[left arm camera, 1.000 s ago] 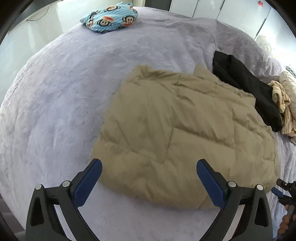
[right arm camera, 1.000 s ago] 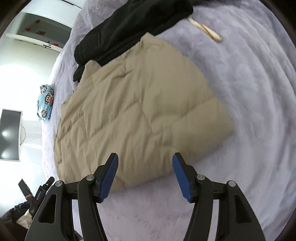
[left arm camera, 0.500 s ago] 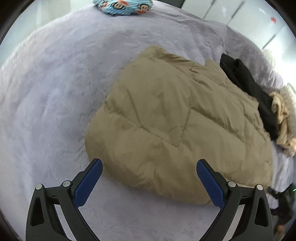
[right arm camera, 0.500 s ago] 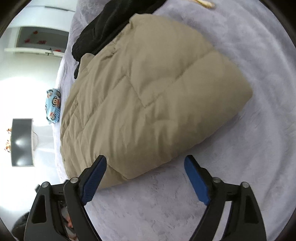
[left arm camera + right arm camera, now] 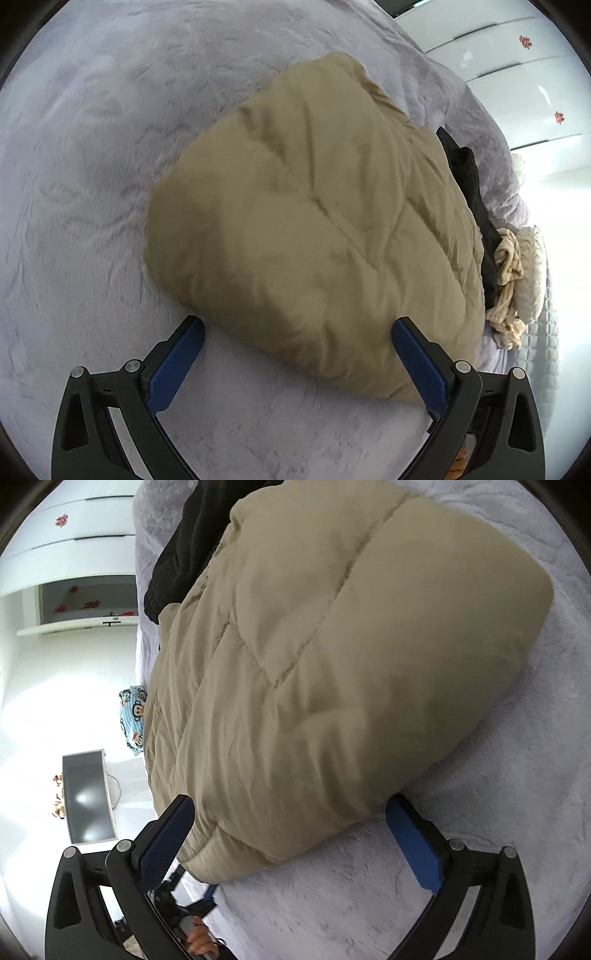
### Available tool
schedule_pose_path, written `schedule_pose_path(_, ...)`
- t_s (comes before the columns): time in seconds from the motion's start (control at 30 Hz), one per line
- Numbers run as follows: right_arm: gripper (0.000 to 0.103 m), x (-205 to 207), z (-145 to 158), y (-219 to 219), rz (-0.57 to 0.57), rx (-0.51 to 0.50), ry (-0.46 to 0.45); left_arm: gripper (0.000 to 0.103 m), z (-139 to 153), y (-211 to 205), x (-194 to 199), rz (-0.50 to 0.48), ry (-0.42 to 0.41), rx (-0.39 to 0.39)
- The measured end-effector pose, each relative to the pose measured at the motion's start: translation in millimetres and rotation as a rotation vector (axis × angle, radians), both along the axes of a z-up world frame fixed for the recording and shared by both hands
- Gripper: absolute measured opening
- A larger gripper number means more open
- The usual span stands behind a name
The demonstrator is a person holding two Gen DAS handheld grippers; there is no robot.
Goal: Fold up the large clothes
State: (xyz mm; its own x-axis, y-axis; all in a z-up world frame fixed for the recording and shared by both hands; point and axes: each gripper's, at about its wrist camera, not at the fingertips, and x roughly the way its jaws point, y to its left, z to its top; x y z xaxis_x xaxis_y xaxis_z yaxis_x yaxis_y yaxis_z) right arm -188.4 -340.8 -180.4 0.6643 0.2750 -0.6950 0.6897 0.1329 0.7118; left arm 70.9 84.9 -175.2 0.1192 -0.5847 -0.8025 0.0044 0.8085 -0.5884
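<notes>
Both your grippers have dropped closer to the jacket (image 5: 314, 229) since the earlier frames, so it now fills most of each view, and the right jaws have just been opening with nothing pinched between them. That tan quilted jacket lies folded on the grey bedspread (image 5: 85, 155), its near edge facing you. Your left gripper (image 5: 297, 354) stands wide, the jacket's near left corner between its blue pads (image 5: 173, 363) without either pad pressing on it. Your right gripper (image 5: 288, 834) is also spread wide around the jacket's near right corner, its left pad (image 5: 162, 845) just beside the hem. A black garment (image 5: 476, 206) lies against the jacket's far side, with a cream knit (image 5: 511, 266) beyond it. Past the jacket's left edge sits a blue monkey-print bundle (image 5: 133, 720).
</notes>
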Motion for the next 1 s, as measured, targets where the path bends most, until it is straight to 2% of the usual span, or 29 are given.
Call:
schedule_pose_path(0.1, 0.103, 0, -4, 0, 0.000, 0.017, -0.008, 0.102, -3, -1, -5, 0.017, 0.007, -0.030)
schedule_pose_path(0.33, 0.103, 9, -18, -7, -0.021, 0.065, -0.059, 0.102, -6, -34, 32, 0.054, -0.038, -0.095)
schedule_pose_path(0.47, 0.103, 21, -24, -18, -0.057, 0.086, -0.124, 0.102, -16, -51, 46, 0.099, -0.033, -0.077)
schedule_pose_path(0.5, 0.103, 25, -26, -21, -0.068, 0.096, -0.136, 0.095, -17, -54, 47, 0.096, -0.036, -0.057)
schedule_pose_path(0.53, 0.103, 28, -28, -25, -0.078, 0.107, -0.145, 0.068, -15, -58, 48, 0.084, -0.049, -0.029)
schedule_pose_path(0.63, 0.102, 29, -34, -30, -0.103, 0.152, -0.146, 0.029, -4, -65, 47, 0.055, -0.088, -0.033)
schedule_pose_path(0.7, 0.081, 26, -35, -31, -0.126, 0.176, -0.140, 0.023, 12, -70, 42, 0.030, -0.147, -0.004)
schedule_pose_path(0.73, 0.056, 23, -36, -32, -0.132, 0.181, -0.119, 0.021, 18, -72, 40, 0.022, -0.168, 0.007)
schedule_pose_path(0.77, 0.045, 22, -38, -32, -0.133, 0.198, -0.113, 0.021, 26, -74, 36, 0.014, -0.194, 0.021)
schedule_pose_path(0.87, 0.029, 15, -35, -33, -0.133, 0.208, -0.150, 0.019, 46, -74, 25, 0.005, -0.254, 0.056)
schedule_pose_path(1.0, 0.024, 9, -17, -33, -0.081, 0.162, -0.173, 0.019, 69, -73, 6, -0.015, -0.311, 0.060)
